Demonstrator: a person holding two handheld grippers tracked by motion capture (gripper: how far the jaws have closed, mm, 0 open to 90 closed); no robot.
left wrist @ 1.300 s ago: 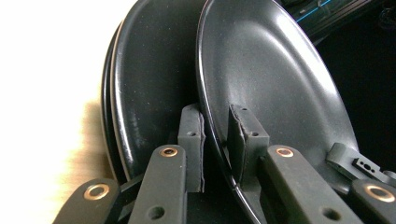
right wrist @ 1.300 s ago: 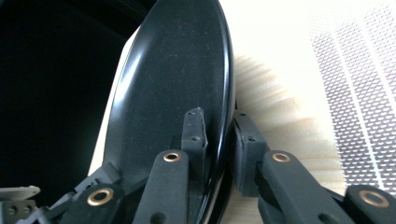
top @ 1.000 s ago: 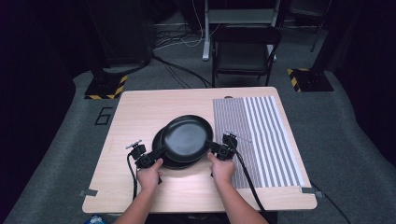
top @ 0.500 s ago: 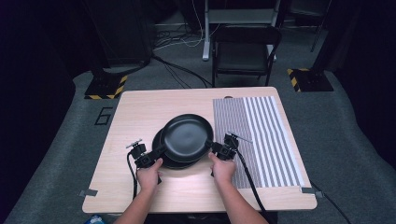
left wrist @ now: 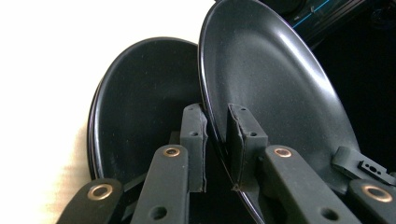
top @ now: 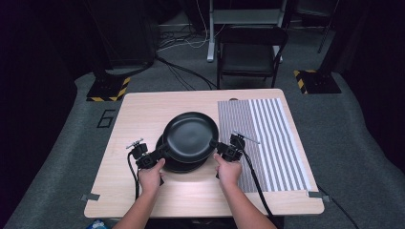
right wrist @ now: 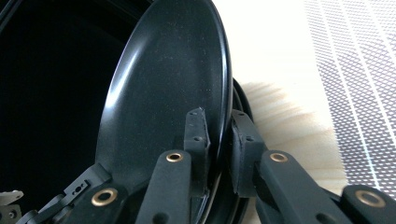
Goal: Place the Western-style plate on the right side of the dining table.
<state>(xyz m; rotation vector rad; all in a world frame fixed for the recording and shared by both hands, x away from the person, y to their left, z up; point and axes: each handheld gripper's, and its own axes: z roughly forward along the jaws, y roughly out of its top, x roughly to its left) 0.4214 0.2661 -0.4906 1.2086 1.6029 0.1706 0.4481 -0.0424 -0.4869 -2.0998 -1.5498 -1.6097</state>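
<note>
Both grippers clamp one glossy black plate (top: 190, 136) by its rim: left gripper (top: 160, 151) on its left edge, right gripper (top: 216, 144) on its right. It's held just above a second black plate (top: 179, 165) lying mid-table (top: 143, 109), left of the striped mat (top: 267, 138).

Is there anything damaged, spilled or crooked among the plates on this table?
Nothing looks damaged or spilled. The upper black plate is held at opposite rims by the left gripper and the right gripper, above the lower black plate on the table. The striped mat lies flat.
</note>
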